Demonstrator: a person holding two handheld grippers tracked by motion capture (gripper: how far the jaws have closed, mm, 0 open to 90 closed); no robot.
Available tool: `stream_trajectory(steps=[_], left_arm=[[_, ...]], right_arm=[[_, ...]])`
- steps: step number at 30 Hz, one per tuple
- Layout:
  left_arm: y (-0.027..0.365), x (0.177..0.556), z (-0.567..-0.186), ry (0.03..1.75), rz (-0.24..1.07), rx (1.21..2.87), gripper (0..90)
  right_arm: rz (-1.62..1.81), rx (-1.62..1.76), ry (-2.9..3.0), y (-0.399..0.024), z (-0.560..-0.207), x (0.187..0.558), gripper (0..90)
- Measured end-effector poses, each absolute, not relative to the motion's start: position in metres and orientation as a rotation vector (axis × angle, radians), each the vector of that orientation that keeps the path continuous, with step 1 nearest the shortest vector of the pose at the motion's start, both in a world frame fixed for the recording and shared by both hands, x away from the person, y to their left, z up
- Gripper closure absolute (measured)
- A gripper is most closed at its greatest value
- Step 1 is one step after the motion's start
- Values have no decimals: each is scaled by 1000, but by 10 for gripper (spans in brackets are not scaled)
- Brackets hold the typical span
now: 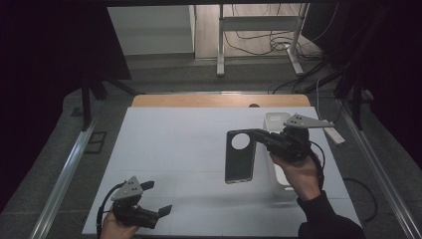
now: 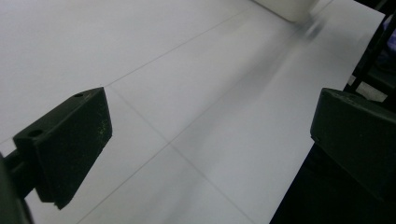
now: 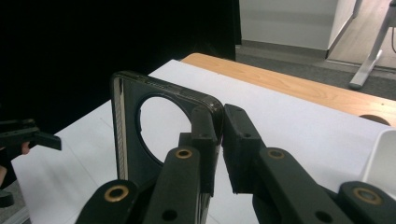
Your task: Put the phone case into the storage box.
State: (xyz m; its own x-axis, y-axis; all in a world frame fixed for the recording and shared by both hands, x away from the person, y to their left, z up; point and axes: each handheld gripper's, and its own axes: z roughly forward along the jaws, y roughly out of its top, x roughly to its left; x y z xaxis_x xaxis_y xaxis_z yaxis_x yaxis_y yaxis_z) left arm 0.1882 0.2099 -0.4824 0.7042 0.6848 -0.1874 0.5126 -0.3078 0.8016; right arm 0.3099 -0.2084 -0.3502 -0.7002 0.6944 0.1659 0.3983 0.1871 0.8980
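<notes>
1. the phone case [image 1: 240,157] is up off the table, mid-right of the high view. it's dark, w/ a big round camera hole near its top end.
2. right gripper [image 1: 259,135] has it: jaws nearly closed, pinching one thin side wall by the top corner. in the right gripper view the case [image 3: 140,121] stands upright at centre-left, one pad inside the rim and one outside.
3. left gripper [image 1: 158,198] sits lower left of the high view, jaws spread wide w/ nothing between them. its own view shows both pads [image 2: 70,140] over bare white table [image 2: 187,93].
4. white tray [image 1: 274,124] lies just right of the case, partly behind the right hand [image 1: 298,172].
5. handling, my guess: very light, thin, prob bendy plastic or rubber. the wall could flex or slip from a corner pinch, esp. w/ the long end hanging down.
6. better hold: long side edge near the middle, or let the left gripper take the lower end so it doesn't swing.
</notes>
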Motion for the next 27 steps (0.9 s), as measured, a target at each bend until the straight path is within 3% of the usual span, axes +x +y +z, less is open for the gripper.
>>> stream_trajectory(steps=[27], left_arm=[[248,164,-500,1080,302,2014,0]], right_arm=[[1464,1086,2097,-231,-338,333,830]])
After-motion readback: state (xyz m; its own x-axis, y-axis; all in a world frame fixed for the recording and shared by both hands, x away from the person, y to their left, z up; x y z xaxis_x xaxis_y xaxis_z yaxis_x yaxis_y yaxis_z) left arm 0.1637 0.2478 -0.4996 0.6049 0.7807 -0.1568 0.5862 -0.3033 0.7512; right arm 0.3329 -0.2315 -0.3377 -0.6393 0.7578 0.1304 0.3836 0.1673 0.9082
